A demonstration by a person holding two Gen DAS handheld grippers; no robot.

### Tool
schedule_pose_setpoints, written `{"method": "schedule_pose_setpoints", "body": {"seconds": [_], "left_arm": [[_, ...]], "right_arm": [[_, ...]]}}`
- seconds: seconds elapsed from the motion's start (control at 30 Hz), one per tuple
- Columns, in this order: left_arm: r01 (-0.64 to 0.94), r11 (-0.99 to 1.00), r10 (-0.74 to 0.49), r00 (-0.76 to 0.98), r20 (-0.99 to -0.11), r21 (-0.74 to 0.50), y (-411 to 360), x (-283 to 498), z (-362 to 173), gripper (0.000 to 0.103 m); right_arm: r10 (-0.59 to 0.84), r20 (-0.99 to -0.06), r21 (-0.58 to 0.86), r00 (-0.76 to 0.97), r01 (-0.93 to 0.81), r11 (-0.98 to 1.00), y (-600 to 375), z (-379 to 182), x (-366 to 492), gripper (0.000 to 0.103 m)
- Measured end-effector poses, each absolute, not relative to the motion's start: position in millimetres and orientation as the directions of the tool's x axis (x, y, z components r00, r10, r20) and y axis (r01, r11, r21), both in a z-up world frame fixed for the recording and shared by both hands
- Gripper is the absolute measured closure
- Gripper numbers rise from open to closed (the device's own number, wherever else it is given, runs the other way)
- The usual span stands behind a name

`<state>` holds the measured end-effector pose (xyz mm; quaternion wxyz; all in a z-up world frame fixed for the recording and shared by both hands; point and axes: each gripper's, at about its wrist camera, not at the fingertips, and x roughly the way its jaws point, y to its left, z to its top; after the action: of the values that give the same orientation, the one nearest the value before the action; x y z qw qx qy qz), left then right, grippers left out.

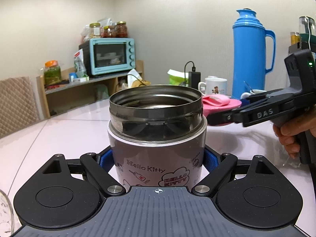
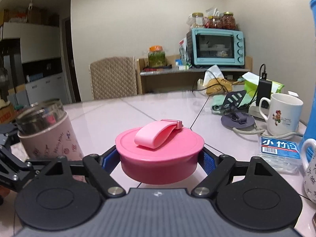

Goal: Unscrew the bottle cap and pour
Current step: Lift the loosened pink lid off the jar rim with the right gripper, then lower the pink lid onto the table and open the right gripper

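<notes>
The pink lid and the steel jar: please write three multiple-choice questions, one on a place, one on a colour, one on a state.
1. Where is the pink lid?
A. On the jar
B. Between the right gripper's pads
C. Inside the oven

2. What colour is the tall thermos?
A. Blue
B. Red
C. White

3. What state is the steel jar in?
A. Closed
B. Lying on its side
C. Open at the top, upright

Answers: 1 B, blue pads press both sides of the lid. 2 A, body and handle are blue. 3 C, its rim is bare while the left gripper clamps it.
</notes>
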<state>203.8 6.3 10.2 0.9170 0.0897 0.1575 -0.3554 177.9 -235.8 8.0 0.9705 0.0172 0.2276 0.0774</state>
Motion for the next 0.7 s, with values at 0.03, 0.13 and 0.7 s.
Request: {"method": "schedule_pose_setpoints", "body": {"seconds": [0.03, 0.13, 0.7], "left_arm": [[0.679, 0.733, -0.622, 0.699, -0.353, 0.052, 6.4, 203.5, 10.2, 0.013], [0.675, 0.736, -0.619, 0.701, -0.354, 0.053, 6.7, 203.2, 10.2, 0.013], [0.672, 0.739, -0.614, 0.703, -0.358, 0.053, 6.6, 203.5, 10.7, 0.013]], "right_arm": [[0.159, -0.447, 0.063, 0.880, -0.146, 0.987, -234.0, 7.1, 180.1, 0.018], [0.157, -0.467, 0.049, 0.870, -0.152, 0.987, -230.5, 3.6, 186.9, 0.018], [0.162, -0.542, 0.021, 0.825, -0.179, 0.984, -223.6, -8.1, 198.8, 0.018]]}}
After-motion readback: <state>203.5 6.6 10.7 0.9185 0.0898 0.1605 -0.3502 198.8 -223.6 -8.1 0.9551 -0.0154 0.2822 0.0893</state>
